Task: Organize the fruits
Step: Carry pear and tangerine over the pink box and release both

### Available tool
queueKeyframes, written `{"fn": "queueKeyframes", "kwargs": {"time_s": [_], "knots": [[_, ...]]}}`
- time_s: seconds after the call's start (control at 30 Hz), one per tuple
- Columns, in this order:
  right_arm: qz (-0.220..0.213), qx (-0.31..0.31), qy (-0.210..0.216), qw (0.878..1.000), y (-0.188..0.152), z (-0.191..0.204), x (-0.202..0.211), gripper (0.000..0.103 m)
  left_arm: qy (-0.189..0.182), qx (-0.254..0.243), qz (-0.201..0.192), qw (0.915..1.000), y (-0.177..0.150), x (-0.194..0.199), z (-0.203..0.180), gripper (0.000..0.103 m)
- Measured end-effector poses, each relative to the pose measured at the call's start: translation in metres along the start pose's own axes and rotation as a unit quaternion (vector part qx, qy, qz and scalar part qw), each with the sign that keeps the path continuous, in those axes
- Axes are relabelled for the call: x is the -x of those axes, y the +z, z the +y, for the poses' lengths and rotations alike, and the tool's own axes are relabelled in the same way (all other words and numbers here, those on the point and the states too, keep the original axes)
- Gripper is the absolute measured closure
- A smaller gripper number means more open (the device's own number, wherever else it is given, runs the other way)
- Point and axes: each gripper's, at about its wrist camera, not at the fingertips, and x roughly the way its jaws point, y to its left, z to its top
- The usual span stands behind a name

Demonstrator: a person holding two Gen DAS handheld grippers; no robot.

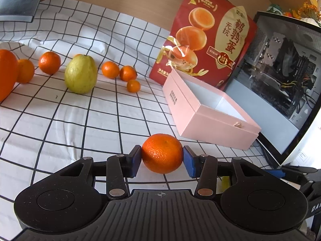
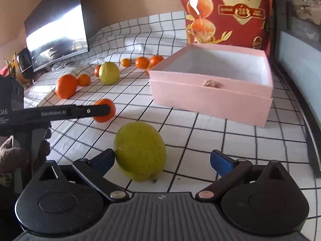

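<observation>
Two guavas, eight oranges, one pink box

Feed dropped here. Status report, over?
Left gripper shut on orange. Right gripper open around guava. Pink box empty, path clear.

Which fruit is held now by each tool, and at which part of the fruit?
The left tool holds an orange by its two opposite sides, one pad on each. The right tool holds nothing: it stands open around a yellow-green fruit, which only nears its left pad.
</observation>
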Motion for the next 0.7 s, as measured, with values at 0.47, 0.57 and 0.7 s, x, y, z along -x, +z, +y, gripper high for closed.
{"fn": "queueKeyframes", "kwargs": {"time_s": [0.47,0.57,0.7], "knots": [[0.016,0.129,-0.002,0.991,-0.004,0.069,-0.031,0.039,-0.002,-0.017,0.001,0.9998,-0.002,-0.001,-0.005,0.053],[0.016,0.122,-0.011,0.992,-0.004,0.064,-0.029,0.039,-0.014,-0.03,0.015,0.9994,0.0,-0.004,-0.008,0.053],[0.013,0.066,-0.022,0.998,0.011,0.036,-0.019,0.04,-0.065,-0.025,0.031,0.9971,0.032,-0.011,-0.021,0.053]]}}
